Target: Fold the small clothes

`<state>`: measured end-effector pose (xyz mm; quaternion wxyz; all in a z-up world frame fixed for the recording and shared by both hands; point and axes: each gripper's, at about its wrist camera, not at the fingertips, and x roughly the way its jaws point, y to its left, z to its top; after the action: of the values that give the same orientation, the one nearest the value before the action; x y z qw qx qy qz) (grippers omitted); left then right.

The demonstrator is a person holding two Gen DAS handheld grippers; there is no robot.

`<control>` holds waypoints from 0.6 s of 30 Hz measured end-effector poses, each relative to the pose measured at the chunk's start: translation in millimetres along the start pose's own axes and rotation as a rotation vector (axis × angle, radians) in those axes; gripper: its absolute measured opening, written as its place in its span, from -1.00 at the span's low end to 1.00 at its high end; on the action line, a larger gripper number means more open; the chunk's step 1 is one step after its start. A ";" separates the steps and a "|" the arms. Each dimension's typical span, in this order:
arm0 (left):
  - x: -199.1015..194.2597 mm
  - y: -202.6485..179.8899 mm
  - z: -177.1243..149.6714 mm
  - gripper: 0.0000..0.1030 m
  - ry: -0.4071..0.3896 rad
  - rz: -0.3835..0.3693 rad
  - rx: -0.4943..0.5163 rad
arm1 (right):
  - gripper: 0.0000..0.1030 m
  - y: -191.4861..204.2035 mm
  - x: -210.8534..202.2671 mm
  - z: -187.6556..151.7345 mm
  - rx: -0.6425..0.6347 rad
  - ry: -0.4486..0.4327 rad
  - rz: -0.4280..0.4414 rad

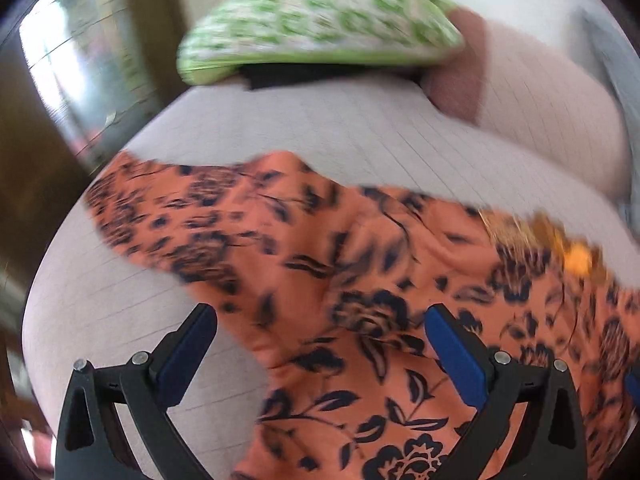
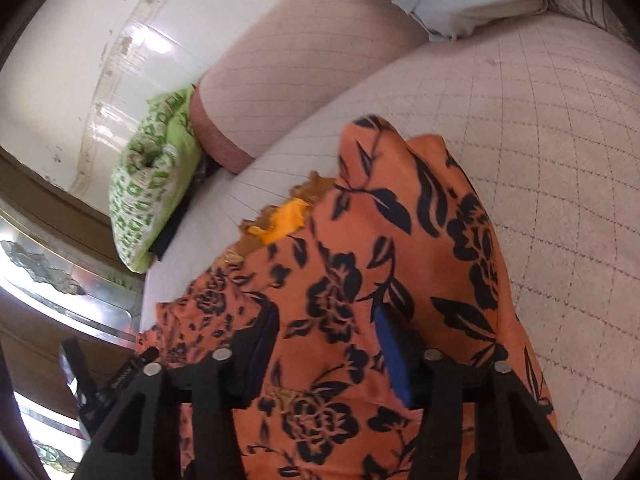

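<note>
Orange floral garment (image 1: 360, 280), one piece, lies spread on the quilted bed (image 1: 280, 128) near one green pillow (image 1: 320, 20), beneath two grippers, left (image 1: 320, 328) wide open, right (image 2: 326, 332) partly open, neither gripping.

A home bedroom: beyond the jaws lie a quilted mattress (image 2: 540, 128), a green patterned pillow (image 1: 320, 20) and a bolster (image 2: 280, 80).

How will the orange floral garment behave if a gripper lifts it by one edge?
Likely floppy: the orange floral garment lies creased and bunched on the quilted bed cover. Probably light, since the thin cloth follows the surface. It may sag or unfold when lifted.
</note>
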<state>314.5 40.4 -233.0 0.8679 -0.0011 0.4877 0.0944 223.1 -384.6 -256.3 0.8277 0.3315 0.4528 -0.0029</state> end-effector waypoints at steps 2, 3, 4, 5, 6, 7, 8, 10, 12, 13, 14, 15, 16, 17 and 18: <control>18.3 -10.8 -1.9 1.00 0.036 0.049 0.058 | -0.40 -22.6 10.1 8.8 0.033 -0.023 -0.139; 28.5 -14.0 -2.8 1.00 0.061 0.083 0.079 | -0.78 -36.4 12.8 13.7 0.058 -0.022 -0.145; 36.4 -14.6 -3.3 1.00 0.090 0.097 0.086 | -0.97 -52.2 15.2 19.2 0.104 -0.007 -0.132; 37.7 -12.5 -2.6 1.00 0.099 0.085 0.069 | -1.00 -64.1 14.8 24.6 0.141 0.000 -0.092; 34.9 -9.7 -0.8 1.00 0.102 0.074 0.048 | -1.00 -68.1 12.7 29.2 0.145 -0.009 -0.092; 31.1 -8.1 0.9 1.00 0.099 0.068 0.039 | -1.00 -67.9 8.5 33.7 0.123 -0.036 -0.125; 26.5 -7.6 1.8 1.00 0.083 0.069 0.043 | -1.00 -66.1 2.4 37.4 0.096 -0.082 -0.177; 22.3 -8.0 1.5 1.00 0.065 0.099 0.061 | -1.00 -64.6 -7.2 43.2 0.075 -0.146 -0.245; 23.3 -8.7 -0.7 1.00 0.087 0.113 0.063 | -0.88 -64.5 -17.2 49.1 0.081 -0.178 -0.222; 25.0 -7.6 -2.0 1.00 0.101 0.107 0.059 | -0.88 -62.2 -23.3 51.4 0.073 -0.206 -0.217; 26.0 -6.9 -3.2 1.00 0.110 0.104 0.055 | -0.88 -58.6 -28.9 53.7 0.060 -0.243 -0.216; 27.5 -6.0 -4.4 1.00 0.116 0.105 0.052 | -0.86 -54.0 -32.3 57.0 0.045 -0.272 -0.206; 28.5 -5.8 -5.7 1.00 0.118 0.105 0.051 | -0.84 -47.3 -33.8 58.3 0.023 -0.287 -0.175; 28.0 -6.6 -6.7 1.00 0.115 0.105 0.055 | -0.85 -43.1 -33.1 62.2 -0.002 -0.275 -0.126; 26.9 -7.9 -7.6 1.00 0.109 0.108 0.063 | -0.85 -39.7 -30.5 63.7 -0.024 -0.245 -0.082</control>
<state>323.0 36.4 -260.5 0.8335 0.0473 0.5361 0.1255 240.6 -459.8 -231.4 0.8798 0.3002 0.3616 -0.0718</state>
